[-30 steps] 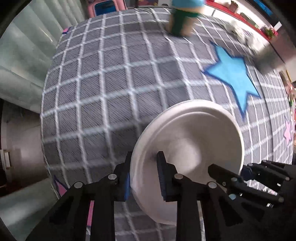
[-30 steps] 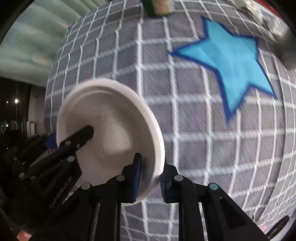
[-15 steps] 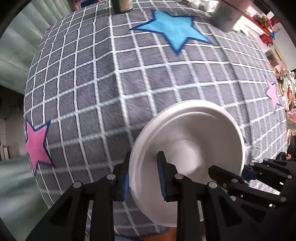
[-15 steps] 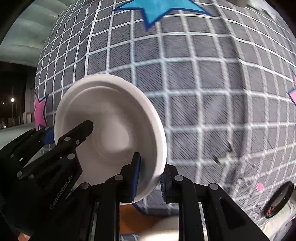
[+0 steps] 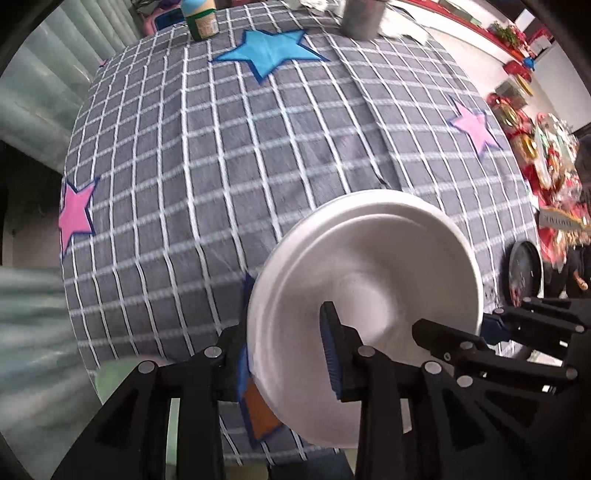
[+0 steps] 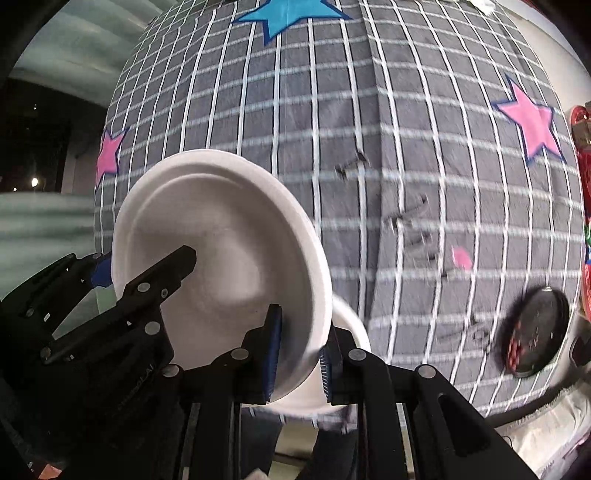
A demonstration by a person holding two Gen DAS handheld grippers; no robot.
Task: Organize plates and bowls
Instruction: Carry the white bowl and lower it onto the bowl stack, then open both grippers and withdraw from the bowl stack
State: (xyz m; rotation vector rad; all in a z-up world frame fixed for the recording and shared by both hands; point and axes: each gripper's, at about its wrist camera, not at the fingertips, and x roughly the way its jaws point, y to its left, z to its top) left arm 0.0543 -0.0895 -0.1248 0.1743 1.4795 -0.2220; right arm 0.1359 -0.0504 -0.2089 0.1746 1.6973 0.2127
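White plate (image 5: 373, 273) held tilted on edge above the bench (image 5: 221, 166), lower centre of the left wrist view, lower left of the right wrist view. Left gripper (image 5: 288, 354): jaws have just been opening; the plate rim sits between them, the inner blue pad (image 5: 330, 363) now stands clear of the plate surface, so the grip is released. Right gripper (image 6: 297, 354): jaws clenched on the opposite rim of the plate, both blue pads against it. A second white dish (image 6: 351, 332) shows just behind the plate's lower edge in the right wrist view; contact cannot be told. Bench cloth is grey with a white grid; blue star (image 5: 269, 51) at upper centre, pink star (image 5: 75, 218) at left. Black round dish (image 6: 532, 332) at the lower right, near the bench edge. Green-lidded jar (image 5: 201, 20) at the top.
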